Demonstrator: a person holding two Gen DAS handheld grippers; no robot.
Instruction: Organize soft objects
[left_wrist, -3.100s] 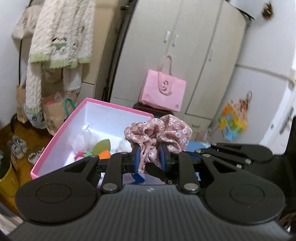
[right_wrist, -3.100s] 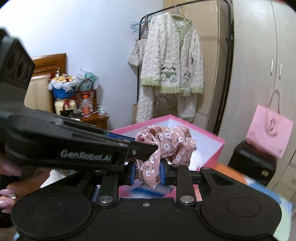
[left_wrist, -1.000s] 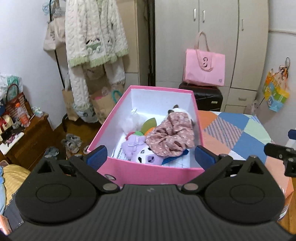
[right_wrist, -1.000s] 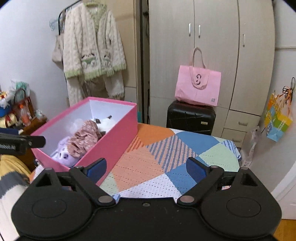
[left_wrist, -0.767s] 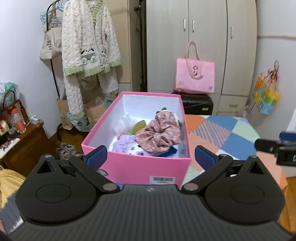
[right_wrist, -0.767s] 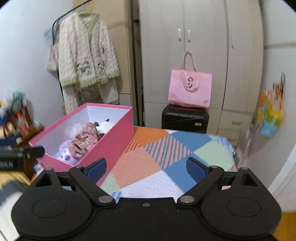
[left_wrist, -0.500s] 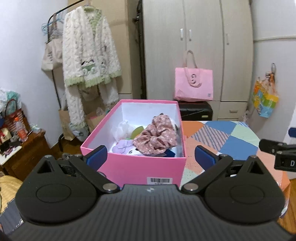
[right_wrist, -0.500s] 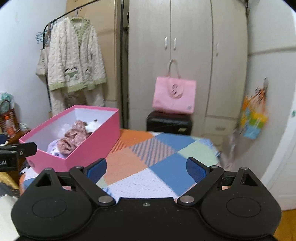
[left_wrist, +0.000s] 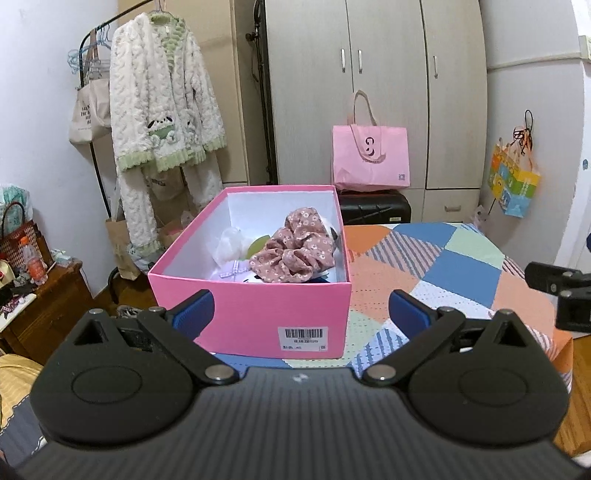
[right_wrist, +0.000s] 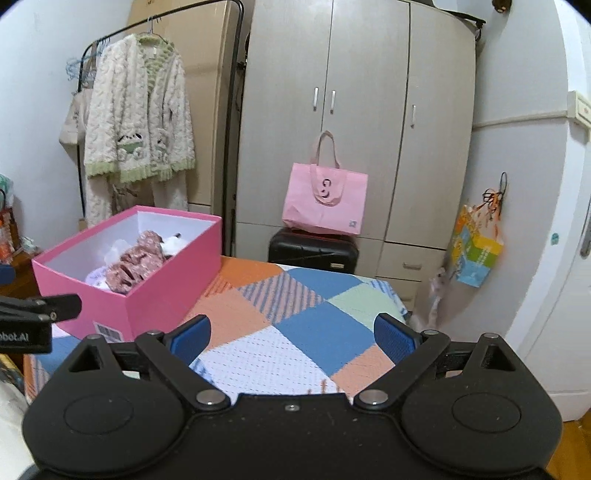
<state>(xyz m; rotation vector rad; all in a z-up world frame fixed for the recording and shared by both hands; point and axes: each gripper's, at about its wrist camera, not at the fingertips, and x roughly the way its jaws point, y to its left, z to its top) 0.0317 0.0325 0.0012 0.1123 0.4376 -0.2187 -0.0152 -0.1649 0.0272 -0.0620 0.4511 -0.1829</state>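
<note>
A pink cardboard box (left_wrist: 243, 314) (right_wrist: 173, 284) stands on the left part of a patchwork-covered table (left_wrist: 436, 273) (right_wrist: 295, 314). Inside it lies a pink floral scrunchie (left_wrist: 295, 253) (right_wrist: 135, 262) on top of a white plush (left_wrist: 229, 243), a purple soft toy (left_wrist: 231, 271) and other soft items. My left gripper (left_wrist: 301, 314) is open with nothing in it, held back in front of the box's near wall. My right gripper (right_wrist: 291, 338) is open and empty over the table, to the right of the box.
A pink tote bag (right_wrist: 325, 203) sits on a black suitcase (right_wrist: 314, 254) before a wardrobe (right_wrist: 354, 110). A fluffy cardigan (left_wrist: 162, 110) hangs on a rack at left. A wooden side table (left_wrist: 40, 306) with clutter is at far left; a colourful bag (right_wrist: 474, 254) hangs right.
Both grippers held the scrunchie 3 s ago; it now lies in the box and both are open. Over the last second both have pulled back and lowered away from the box.
</note>
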